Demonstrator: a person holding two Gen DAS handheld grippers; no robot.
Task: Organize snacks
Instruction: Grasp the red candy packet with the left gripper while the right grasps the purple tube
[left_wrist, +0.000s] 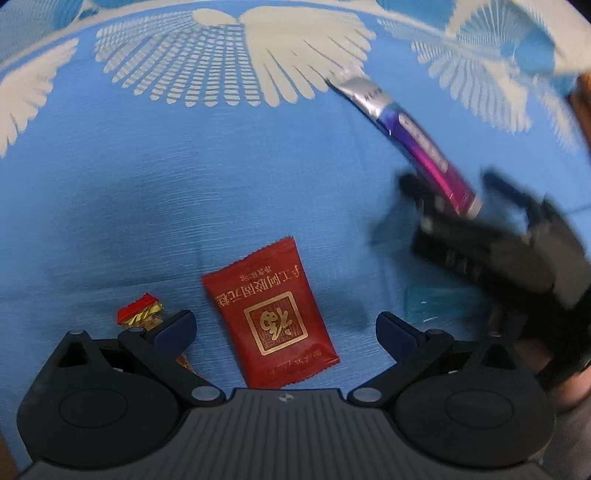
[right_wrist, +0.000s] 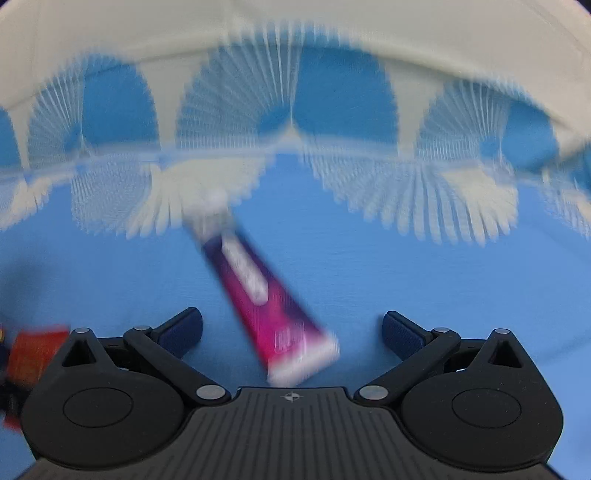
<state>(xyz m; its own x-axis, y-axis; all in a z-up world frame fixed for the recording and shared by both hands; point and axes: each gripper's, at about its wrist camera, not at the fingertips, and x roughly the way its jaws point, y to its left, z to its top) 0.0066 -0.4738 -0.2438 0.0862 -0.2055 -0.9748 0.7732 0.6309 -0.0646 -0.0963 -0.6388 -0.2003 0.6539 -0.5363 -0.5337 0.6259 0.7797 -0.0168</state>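
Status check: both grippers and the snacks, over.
Left gripper open over red square sachet. Right gripper open around purple-pink stick packet, not gripped. Nothing blocking.

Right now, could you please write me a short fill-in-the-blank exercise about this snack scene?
1. The red packet lies between the fingers of the ____ gripper.
2. The purple stick sachet lies in front of the ____ gripper.
3. Both grippers' jaws stand ____.
4. The tablecloth is mostly ____.

Answers: left; right; open; blue

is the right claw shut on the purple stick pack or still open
Open. In the right wrist view the right claw has its fingers spread wide, with the purple stick pack lying on the blue cloth between them, touching neither.
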